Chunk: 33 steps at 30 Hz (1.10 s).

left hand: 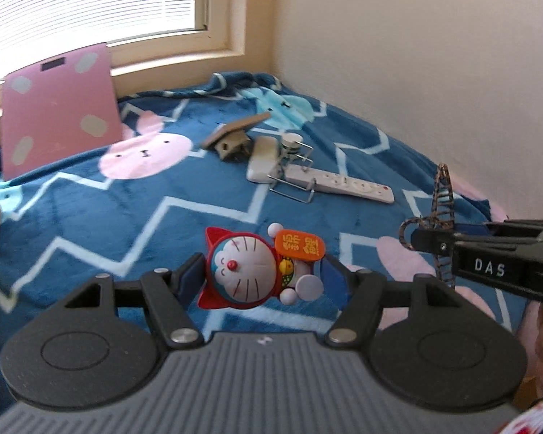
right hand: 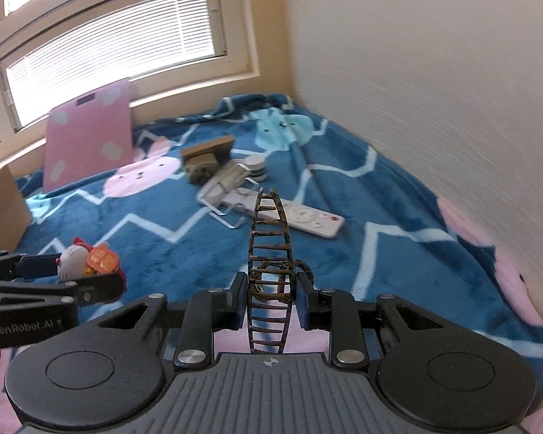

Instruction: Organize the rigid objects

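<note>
My left gripper is shut on a cat figurine in a red hood that holds an orange sign, lifted above the blue blanket. The same figurine shows at the left of the right wrist view, between the left fingers. My right gripper is shut on a tortoiseshell hair claw clip, which stands upright between the pads. That clip appears at the right of the left wrist view. Further back on the blanket lie a white remote control, a wire stand, a white box and a brown cardboard piece.
A pink board with pale dots leans against the window sill at the back left. A cardboard box stands at the left edge. A cream wall bounds the bed on the right. A small round stack sits beside the remote.
</note>
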Tool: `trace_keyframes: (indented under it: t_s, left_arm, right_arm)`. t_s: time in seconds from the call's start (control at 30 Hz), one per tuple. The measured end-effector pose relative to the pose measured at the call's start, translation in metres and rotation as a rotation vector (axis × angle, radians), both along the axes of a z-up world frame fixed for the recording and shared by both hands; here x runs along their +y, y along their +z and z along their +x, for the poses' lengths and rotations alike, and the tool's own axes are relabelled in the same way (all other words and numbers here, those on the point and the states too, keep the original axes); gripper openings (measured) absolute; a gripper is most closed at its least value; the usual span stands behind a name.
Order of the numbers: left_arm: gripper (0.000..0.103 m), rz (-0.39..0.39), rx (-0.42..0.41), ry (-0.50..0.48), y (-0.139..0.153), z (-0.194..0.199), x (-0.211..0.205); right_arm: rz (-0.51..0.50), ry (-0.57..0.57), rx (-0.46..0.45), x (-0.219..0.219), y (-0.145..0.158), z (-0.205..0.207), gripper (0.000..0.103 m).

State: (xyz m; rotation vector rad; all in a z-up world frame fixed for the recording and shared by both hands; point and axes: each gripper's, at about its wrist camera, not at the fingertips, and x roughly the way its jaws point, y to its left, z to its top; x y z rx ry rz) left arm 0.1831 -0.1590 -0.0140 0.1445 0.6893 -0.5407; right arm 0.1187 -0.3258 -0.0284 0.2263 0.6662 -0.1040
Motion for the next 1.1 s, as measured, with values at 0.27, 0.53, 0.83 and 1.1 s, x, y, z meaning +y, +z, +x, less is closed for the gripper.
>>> trace_keyframes:
  t_s: [0.27,0.53,0.83,1.1]
  left_arm:
    - [0.065,-0.005,-0.024,0.046,0.027,-0.024,0.038]
    - [0.065,-0.004,-0.061,0.088,0.051,-0.044,0.078]
    - [0.065,-0.012,-0.105,0.146,0.080,-0.056,0.122]
    - [0.065,0.006,-0.163,0.187,0.108,-0.060,0.163]
  right_arm:
    - [-0.011,0.066,-0.015,0.039,0.022,-0.011,0.024]
    - [-0.026,0.128,-0.046,0.078,0.043,-0.020,0.024]
    - [-0.030,0.215,-0.089,0.117,0.066,-0.021,0.024]
    - [-0.005,0.321,-0.127,0.160,0.087,-0.006,0.024]
